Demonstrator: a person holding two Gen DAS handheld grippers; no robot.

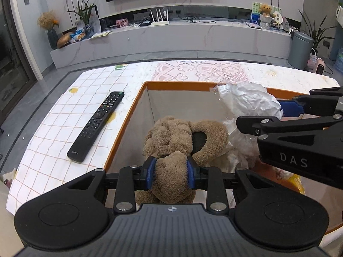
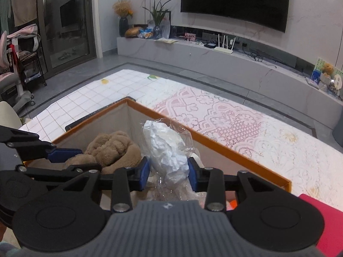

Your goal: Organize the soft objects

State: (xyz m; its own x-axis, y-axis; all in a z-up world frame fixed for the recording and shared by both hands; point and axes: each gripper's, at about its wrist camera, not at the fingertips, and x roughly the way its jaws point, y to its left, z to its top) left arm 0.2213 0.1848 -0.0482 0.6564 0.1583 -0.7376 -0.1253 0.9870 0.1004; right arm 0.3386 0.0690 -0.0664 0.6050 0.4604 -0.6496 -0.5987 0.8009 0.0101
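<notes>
Inside the orange-rimmed fabric box [image 1: 137,107], the left claw [image 1: 171,172] pinches a brown plush toy [image 1: 182,137]; beside it, the right claw [image 2: 169,174] pinches a crumpled white plastic-wrapped bundle [image 2: 167,147].

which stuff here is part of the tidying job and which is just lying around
Part of the job:
- brown plush toy, clamped in the left gripper
- crumpled white plastic bag, between the right gripper pads
- orange-rimmed box

Just lying about:
- black remote on the tablecloth

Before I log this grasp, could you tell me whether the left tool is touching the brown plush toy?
Touching. In the left wrist view, both blue pads of the left tool press into the brown plush toy, whose fur bulges around them above the orange-rimmed box.
</notes>
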